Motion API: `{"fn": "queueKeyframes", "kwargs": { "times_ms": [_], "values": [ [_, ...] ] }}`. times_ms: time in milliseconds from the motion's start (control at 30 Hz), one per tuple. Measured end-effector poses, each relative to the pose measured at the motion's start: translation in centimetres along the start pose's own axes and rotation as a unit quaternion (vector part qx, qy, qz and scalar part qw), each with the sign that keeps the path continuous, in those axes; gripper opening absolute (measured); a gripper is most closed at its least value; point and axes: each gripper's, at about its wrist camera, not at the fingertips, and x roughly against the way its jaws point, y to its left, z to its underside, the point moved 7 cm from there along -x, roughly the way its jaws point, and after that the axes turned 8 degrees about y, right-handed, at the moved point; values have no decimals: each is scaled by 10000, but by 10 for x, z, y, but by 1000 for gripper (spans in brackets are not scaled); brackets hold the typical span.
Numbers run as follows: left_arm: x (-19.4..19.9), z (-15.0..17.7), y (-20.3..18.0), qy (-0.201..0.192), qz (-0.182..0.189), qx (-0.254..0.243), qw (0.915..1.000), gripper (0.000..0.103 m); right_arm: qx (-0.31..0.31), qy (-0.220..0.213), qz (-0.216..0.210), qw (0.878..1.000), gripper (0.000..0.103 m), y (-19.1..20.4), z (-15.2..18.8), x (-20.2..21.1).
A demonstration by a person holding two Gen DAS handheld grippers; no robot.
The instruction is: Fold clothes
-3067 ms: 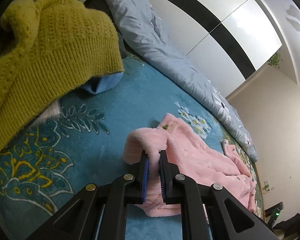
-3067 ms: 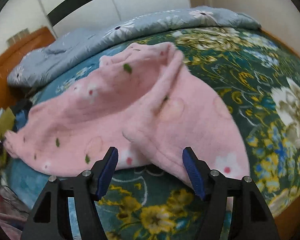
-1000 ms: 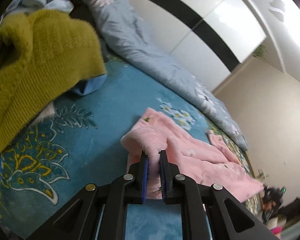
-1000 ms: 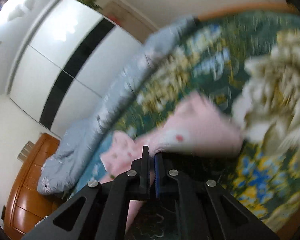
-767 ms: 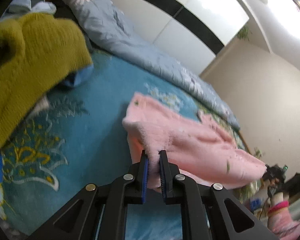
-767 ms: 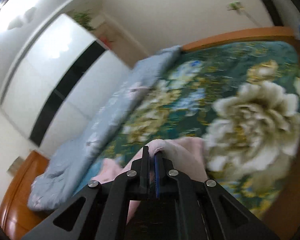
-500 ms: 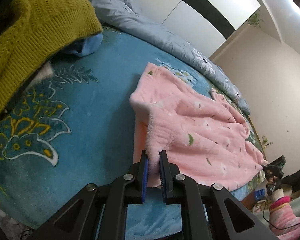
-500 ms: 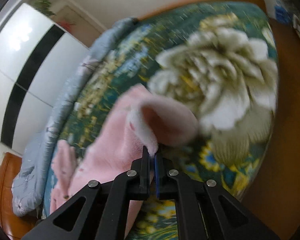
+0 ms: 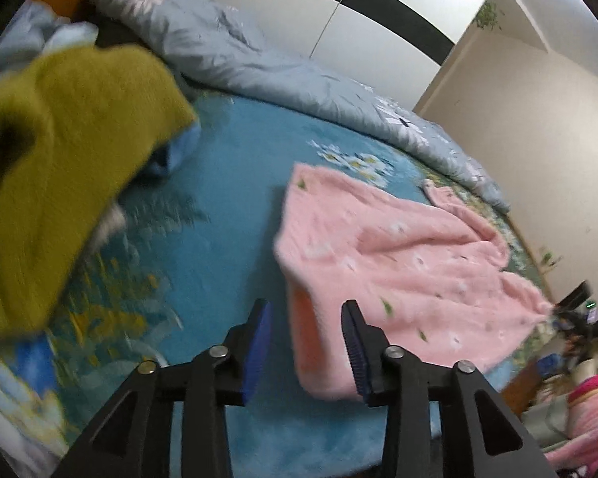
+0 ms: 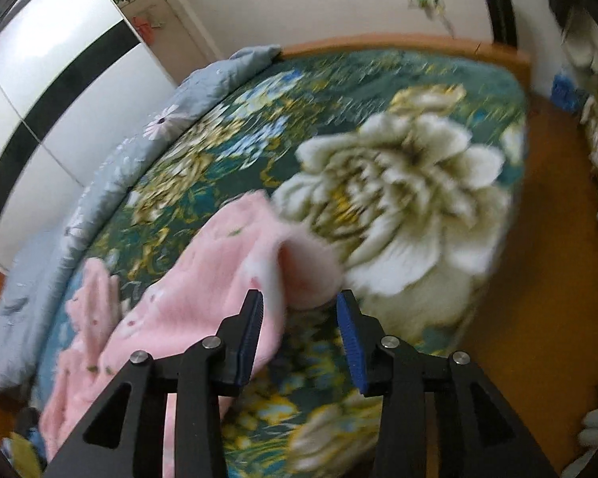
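Note:
A fluffy pink garment (image 9: 398, 263) with small flower and leaf prints lies spread on the floral bedspread (image 9: 203, 215). My left gripper (image 9: 307, 342) is open, and one corner of the garment lies loose between its blue pads. In the right wrist view the garment (image 10: 203, 302) reaches from the left to a curled corner just ahead of my right gripper (image 10: 299, 330), which is open and holds nothing.
An olive knitted sweater (image 9: 59, 151) lies piled at the left, over a light blue item (image 9: 179, 147). A grey-blue flowered duvet (image 9: 259, 63) runs along the bed's far side by the white wardrobe. The bed's wooden edge (image 10: 498, 318) and the floor show on the right.
Both grippers were shut on corners of the pink garment, lifted and spread it out; both have now opened and let it go, and it lies flatter on the bed.

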Motion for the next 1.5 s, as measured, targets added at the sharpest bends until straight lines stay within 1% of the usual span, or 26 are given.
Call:
{"fn": "queueKeyframes", "kwargs": {
  "times_ms": [33,67,133,233,300,367,433,467,533,600,667,767,833,867,1000,1067,1100,1133,1167,1200,1267,1333,1367,1400,1467,1500],
  "values": [
    [-5,-9,0,-8,-77,-41,10000,42,55,-64,-52,10000,40,8,-4,4],
    [-16,-28,-2,0,-169,-104,9998,43,115,-118,-121,9998,40,16,-9,7],
    [-39,-55,-9,68,-167,-212,9996,47,359,-73,-434,9984,40,49,-19,9],
    [-96,-99,-18,449,-354,-513,9970,49,1065,114,-745,9915,41,125,-22,-1],
    [-126,-116,-15,735,-691,-598,9931,49,1537,316,-950,9830,42,178,-15,-14],
    [-147,-128,-20,897,-628,-717,9914,49,1981,556,-1113,9723,42,230,-8,-32],
    [-163,-137,-21,1009,-589,-728,9905,49,2362,733,-1078,9629,43,274,-4,-54],
    [-174,-140,-20,1151,-559,-699,9893,49,2535,815,-1059,9581,43,294,-2,-64],
    [-188,-143,-19,1313,-538,-691,9875,49,2681,913,-1008,9537,43,319,-3,-84],
    [-201,-144,-18,1466,-520,-707,9853,50,2663,1133,-974,9522,43,343,-8,-112],
    [-209,-146,-19,1538,-411,-672,9850,50,2637,1286,-826,9524,43,357,-12,-138],
    [-217,-148,-21,1611,-235,-625,9847,50,2767,1471,-543,9481,44,373,-13,-173],
    [-221,-149,-26,1642,-113,-642,9843,50,2853,1620,-457,9436,45,380,-9,-190],
    [-224,-150,-29,1663,-45,-659,9839,50,2922,1695,-360,9405,49,381,-7,-199],
    [-228,-151,-36,1670,88,-694,9835,50,3177,1826,7,9304,50,380,0,-224],
    [-228,-150,-41,1667,180,-688,9834,46,3116,1869,7,9317,50,378,2,-228],
    [-228,-150,-43,1665,226,-685,9834,39,3091,1877,-1,9323,47,378,3,-229],
    [-227,-150,-45,1663,271,-683,9833,36,3069,1862,-14,9333,42,378,4,-227],
    [-227,-150,-49,1651,278,-711,9833,34,3074,1845,-45,9335,23,379,4,-224],
    [-227,-151,-52,1637,284,-738,9833,31,3085,1825,-66,9335,10,381,4,-221],
    [-222,-156,-57,1471,171,-727,9863,27,3188,1705,-103,9323,7,389,1,-210],
    [-211,-168,-58,1162,-77,-668,9910,19,3221,1503,-298,9342,6,400,-7,-192],
    [-196,-182,-58,794,-247,-641,9945,17,3165,1374,-423,9376,6,405,-13,-181],
    [-182,-194,-57,473,-294,-598,9967,13,3065,1172,-593,9428,6,410,-24,-166],
    [-146,-221,-50,-148,-260,-343,9990,13,2857,653,-936,9515,6,416,-51,-129],
    [-134,-229,-47,-297,-239,-257,9989,13,2759,339,-1073,9546,6,416,-66,-109]
  ]
}}
